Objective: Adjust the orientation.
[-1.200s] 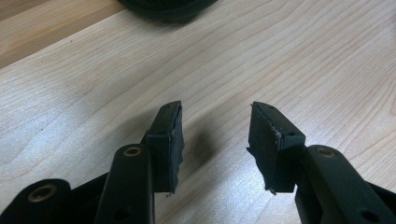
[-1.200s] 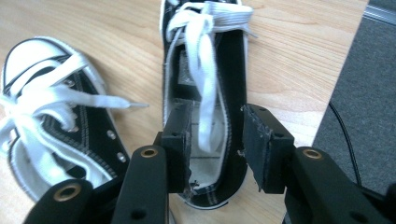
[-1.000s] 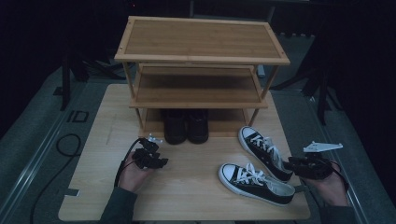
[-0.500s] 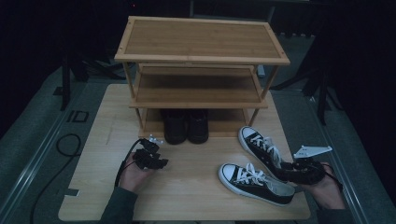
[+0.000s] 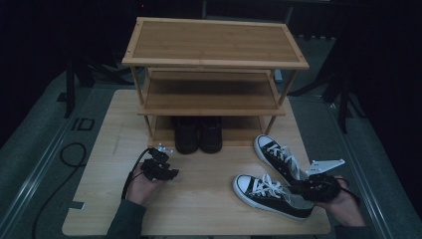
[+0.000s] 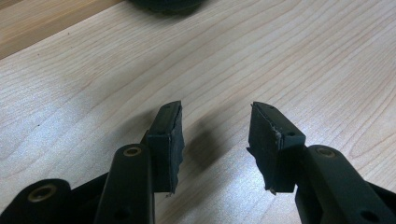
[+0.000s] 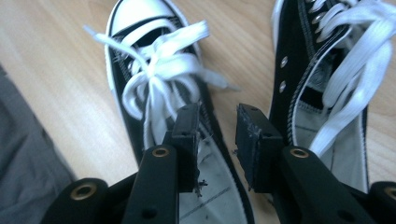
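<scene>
Your right gripper (image 7: 215,140) has just been closing, jaws straddling the near sneaker's (image 7: 154,93) collar, not yet pinching. Left gripper (image 6: 215,140) rests half-open, empty. Next: clamp, lift toward the rack (image 5: 214,59).

This looks like a staged recording set in a lab or studio, not a lived-in home. A pale wooden tabletop (image 5: 104,149) stands alone in a dark room with black surroundings, grey carpet-like flooring (image 5: 35,149) around it, dark stand legs (image 5: 343,99) at the sides and a black cable (image 5: 54,179) trailing over the floor at the left. On the tabletop a small three-tier bamboo shoe rack (image 5: 214,45) with a pair of black shoes (image 5: 198,134) on its lowest shelf, and two black-and-white sneakers (image 5: 271,186) in front, mimic a household entryway.
</scene>
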`<state>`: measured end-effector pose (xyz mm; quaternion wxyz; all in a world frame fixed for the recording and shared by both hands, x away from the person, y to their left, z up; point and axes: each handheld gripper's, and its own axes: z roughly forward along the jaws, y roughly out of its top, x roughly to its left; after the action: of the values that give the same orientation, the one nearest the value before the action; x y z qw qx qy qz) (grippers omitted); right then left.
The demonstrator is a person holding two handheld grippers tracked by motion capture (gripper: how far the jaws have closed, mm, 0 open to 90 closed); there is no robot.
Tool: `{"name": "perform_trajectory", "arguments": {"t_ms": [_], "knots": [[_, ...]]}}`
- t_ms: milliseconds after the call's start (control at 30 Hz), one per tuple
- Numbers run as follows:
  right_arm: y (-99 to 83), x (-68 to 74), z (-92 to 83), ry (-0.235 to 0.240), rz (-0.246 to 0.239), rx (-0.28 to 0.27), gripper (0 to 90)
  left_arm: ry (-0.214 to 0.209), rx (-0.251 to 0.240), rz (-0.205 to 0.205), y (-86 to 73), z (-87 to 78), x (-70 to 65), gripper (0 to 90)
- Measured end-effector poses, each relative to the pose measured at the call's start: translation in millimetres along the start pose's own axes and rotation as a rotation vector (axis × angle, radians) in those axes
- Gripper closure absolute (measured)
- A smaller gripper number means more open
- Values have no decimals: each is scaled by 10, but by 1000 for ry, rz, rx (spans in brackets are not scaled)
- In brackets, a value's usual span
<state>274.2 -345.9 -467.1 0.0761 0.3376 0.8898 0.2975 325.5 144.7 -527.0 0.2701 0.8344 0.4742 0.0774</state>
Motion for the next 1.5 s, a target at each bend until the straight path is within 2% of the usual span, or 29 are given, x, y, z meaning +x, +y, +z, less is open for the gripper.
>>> {"name": "perform_trajectory", "arguments": {"t_ms": [200, 333, 533, 733, 833, 933, 1100, 1367, 1500], "knots": [[-40, 37, 33, 14, -19, 38, 695, 1, 1, 2, 1, 4, -11, 550], [-50, 12, 136, 5, -7, 75, 708, 0, 5, 3, 0, 12, -12, 550], [39, 19, 318, -9, -24, 116, 780, 0, 7, 9, 0, 16, -17, 550], [75, 26, 419, -12, -41, 135, 793, 0, 11, 10, 0, 29, -20, 550], [86, 35, 454, -24, -58, 131, 852, -1, 14, 15, 3, 33, -29, 550], [86, 22, 443, -7, -21, 124, 874, 0, 12, 10, 2, 29, -23, 550], [63, 5, 437, 14, 19, 72, 874, 2, 14, 10, 1, 38, -24, 550], [144, 38, 426, 6, 7, 49, 874, 2, 13, 11, 0, 38, -22, 550], [215, 69, 481, 4, -1, 43, 875, 1, 12, 10, 0, 32, -21, 550]]}}
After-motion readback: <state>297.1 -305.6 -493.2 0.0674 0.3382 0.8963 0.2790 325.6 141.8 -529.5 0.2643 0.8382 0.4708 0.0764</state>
